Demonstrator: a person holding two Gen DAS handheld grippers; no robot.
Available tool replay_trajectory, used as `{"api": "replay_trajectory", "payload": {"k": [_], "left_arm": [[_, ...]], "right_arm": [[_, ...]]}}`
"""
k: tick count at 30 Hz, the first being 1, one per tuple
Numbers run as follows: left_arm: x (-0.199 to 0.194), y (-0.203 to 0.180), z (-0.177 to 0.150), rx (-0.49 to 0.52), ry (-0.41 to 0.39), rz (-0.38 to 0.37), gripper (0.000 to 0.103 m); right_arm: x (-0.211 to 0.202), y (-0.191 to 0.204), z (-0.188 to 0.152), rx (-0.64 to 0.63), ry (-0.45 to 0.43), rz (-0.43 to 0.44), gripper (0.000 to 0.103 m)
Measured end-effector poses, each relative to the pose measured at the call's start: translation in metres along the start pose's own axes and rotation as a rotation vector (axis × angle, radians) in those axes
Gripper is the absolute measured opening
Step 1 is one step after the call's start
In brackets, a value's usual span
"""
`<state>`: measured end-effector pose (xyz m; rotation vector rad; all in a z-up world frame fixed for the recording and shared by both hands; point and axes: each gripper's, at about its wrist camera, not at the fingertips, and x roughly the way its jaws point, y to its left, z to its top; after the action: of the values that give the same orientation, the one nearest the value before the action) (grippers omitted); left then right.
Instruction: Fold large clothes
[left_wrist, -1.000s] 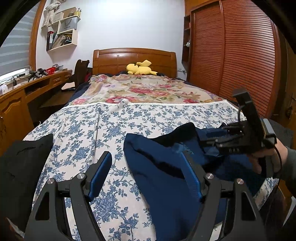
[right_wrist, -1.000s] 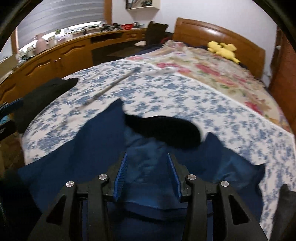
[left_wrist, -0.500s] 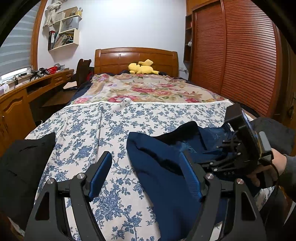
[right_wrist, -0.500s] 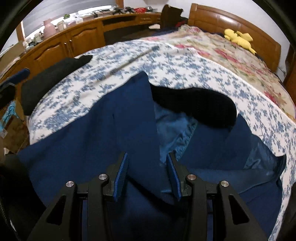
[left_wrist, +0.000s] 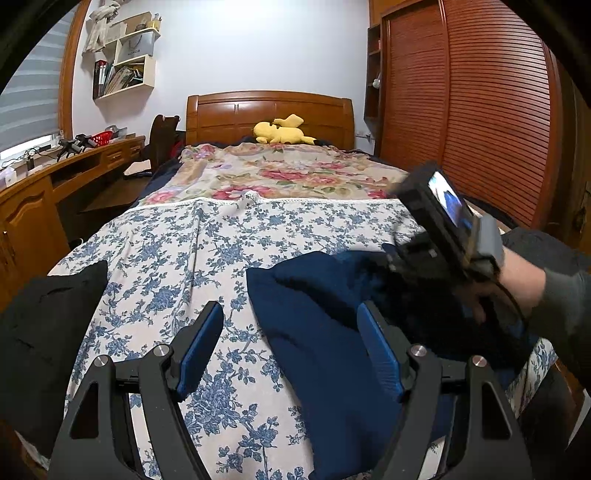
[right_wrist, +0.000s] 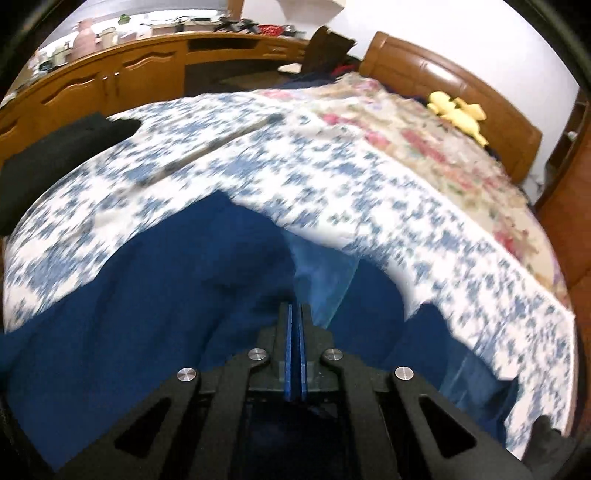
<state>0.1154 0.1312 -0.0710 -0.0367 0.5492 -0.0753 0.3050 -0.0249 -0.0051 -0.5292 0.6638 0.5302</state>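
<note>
Navy garment: lies crumpled at the bed's near edge, partly hidden by both tools.
Left gripper: jaws spread, hovering, empty.
Right gripper: jaws just closed, pressed together; whether fabric is pinched is unclear.
Right-hand view: blurred.

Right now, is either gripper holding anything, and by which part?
The left gripper is open, holding nothing. The right gripper has just closed; whether it pinches the navy garment cannot be told.

Left hand-held gripper just hangs there with its jaws wide apart. Right hand-held gripper has just snapped closed, pads pressed together, tilted downward.
</note>
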Motion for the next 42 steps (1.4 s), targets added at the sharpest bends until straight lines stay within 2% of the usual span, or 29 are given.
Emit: {"api": "replay_trajectory", "payload": {"k": [8, 13, 15, 17, 19, 21, 28, 36, 38, 41, 42], "left_arm": [[0.007, -0.012, 0.0, 0.009, 0.012, -0.005, 0.076], [0.012, -0.02, 0.001, 0.019, 0.017, -0.014, 0.076], [0.015, -0.023, 0.001, 0.025, 0.02, -0.018, 0.076], [0.017, -0.027, 0.001, 0.029, 0.023, -0.023, 0.076], [0.019, -0.032, 0.001, 0.037, 0.027, -0.029, 0.076], [0.023, -0.039, 0.001, 0.046, 0.031, -0.04, 0.076], [0.034, -0.066, 0.002, 0.07, 0.05, -0.1, 0.076], [0.051, -0.094, -0.004, 0.103, 0.101, -0.128, 0.076], [0.055, -0.098, -0.006, 0.111, 0.115, -0.129, 0.076], [0.059, -0.1, -0.008, 0.112, 0.134, -0.139, 0.076], [0.06, -0.101, -0.009, 0.11, 0.138, -0.145, 0.076]], "right_arm": [[0.027, -0.007, 0.022, 0.031, -0.058, -0.132, 0.002], [0.023, -0.017, 0.017, 0.067, -0.105, -0.234, 0.002], [0.018, -0.025, 0.015, 0.095, -0.103, -0.239, 0.003], [0.009, -0.035, 0.012, 0.124, -0.106, -0.225, 0.013], [0.003, -0.046, 0.007, 0.138, -0.108, -0.223, 0.044], [-0.003, -0.059, -0.002, 0.158, -0.112, -0.215, 0.052], [-0.003, -0.113, -0.055, 0.266, -0.022, -0.247, 0.052], [0.047, -0.162, -0.116, 0.412, 0.157, -0.262, 0.052], [0.058, -0.177, -0.124, 0.474, 0.183, -0.244, 0.052], [0.072, -0.195, -0.135, 0.574, 0.206, -0.143, 0.051], [0.075, -0.201, -0.137, 0.601, 0.21, -0.095, 0.037]]}}
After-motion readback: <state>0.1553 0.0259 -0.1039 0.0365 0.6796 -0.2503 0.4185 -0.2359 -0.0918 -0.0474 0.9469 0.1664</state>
